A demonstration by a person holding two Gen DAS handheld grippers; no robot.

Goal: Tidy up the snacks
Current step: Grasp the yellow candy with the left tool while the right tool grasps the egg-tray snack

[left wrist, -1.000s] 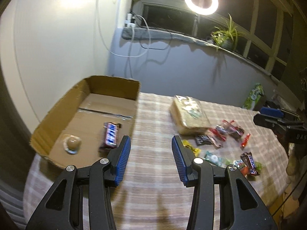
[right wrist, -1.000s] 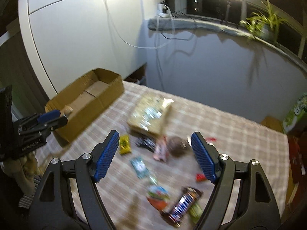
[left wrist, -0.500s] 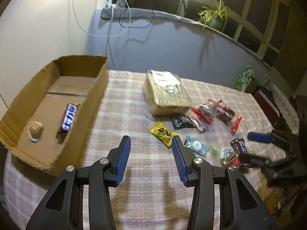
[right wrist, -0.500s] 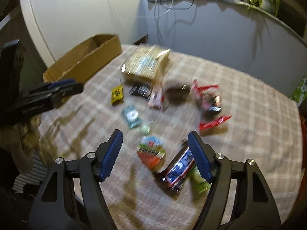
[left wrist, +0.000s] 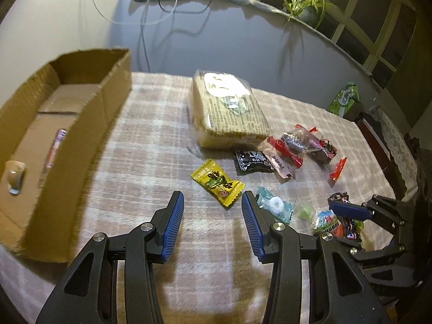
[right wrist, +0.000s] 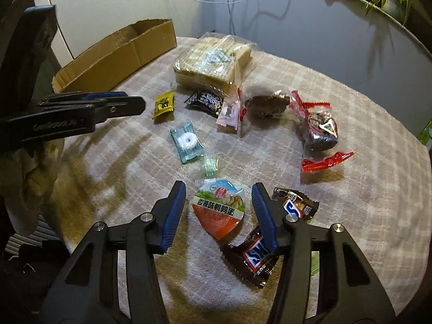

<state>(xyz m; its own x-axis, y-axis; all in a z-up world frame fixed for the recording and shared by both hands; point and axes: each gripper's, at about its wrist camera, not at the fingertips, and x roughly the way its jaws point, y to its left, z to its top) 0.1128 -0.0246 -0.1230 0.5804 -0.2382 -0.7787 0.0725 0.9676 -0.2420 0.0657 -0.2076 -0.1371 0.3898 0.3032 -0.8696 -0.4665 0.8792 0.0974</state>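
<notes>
My right gripper [right wrist: 218, 210] is open, its fingers either side of a round orange-and-green egg snack pack [right wrist: 219, 213] on the tablecloth; I cannot tell if they touch it. A Snickers bar [right wrist: 256, 256] lies under its right finger. My left gripper [left wrist: 212, 224] is open and empty above the cloth, just short of a yellow candy packet [left wrist: 217, 182]. A cardboard box [left wrist: 89, 124] at the left holds a chocolate bar [left wrist: 55, 148] and a small round snack [left wrist: 14, 175]. The right gripper also shows in the left wrist view [left wrist: 351, 213].
A large wrapped cracker pack [left wrist: 229, 108] lies mid-table. Around it lie a black packet [right wrist: 205, 101], a teal mint [right wrist: 186, 141], a pink packet [right wrist: 229, 112], dark wrapped cakes [right wrist: 267, 105] and red wrappers [right wrist: 326, 160]. The table edge curves at the right. A green bag [left wrist: 344, 100] stands beyond.
The left gripper swung right from the box toward the loose snacks. The right gripper dropped down and forward over the egg snack pack, jaws narrowing around it.
</notes>
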